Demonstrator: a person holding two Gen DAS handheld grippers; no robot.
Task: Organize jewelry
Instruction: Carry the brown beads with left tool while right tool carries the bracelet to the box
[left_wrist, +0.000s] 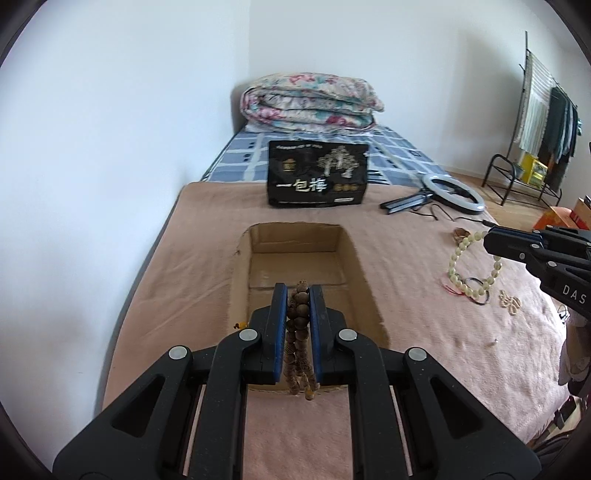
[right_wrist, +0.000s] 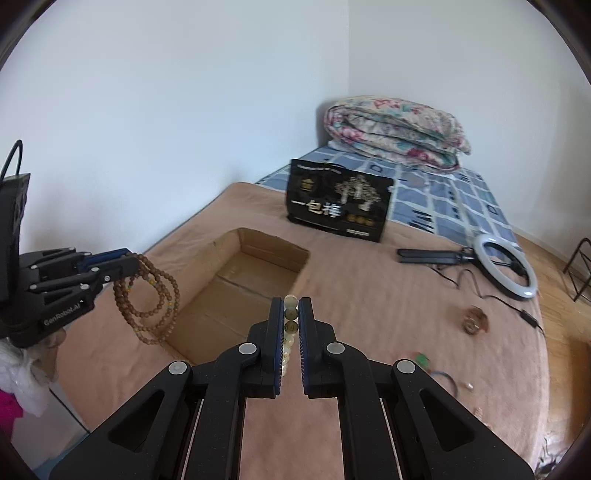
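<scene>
An open cardboard box (left_wrist: 347, 251) (right_wrist: 258, 242) sits on the pink blanket. My left gripper (left_wrist: 298, 291) is shut on a brown wooden bead strand (left_wrist: 298, 325) and holds it over the box's near end; from the right wrist view the strand's loops (right_wrist: 147, 299) hang from the left gripper (right_wrist: 135, 264) beside the box's left wall. My right gripper (right_wrist: 291, 302) is shut on a pale cream bead bracelet (right_wrist: 290, 314), right of the box; in the left wrist view the bracelet (left_wrist: 458, 266) dangles from the right gripper (left_wrist: 491, 236) above the blanket.
More jewelry lies on the blanket: a dark hair tie (left_wrist: 480, 291), a small pearl piece (left_wrist: 509, 302), a brown piece (right_wrist: 474, 319), a green item (right_wrist: 421, 360). A black printed bag (left_wrist: 317, 173), a ring light (left_wrist: 454, 192) with cable, and a folded quilt (left_wrist: 310, 103) lie beyond.
</scene>
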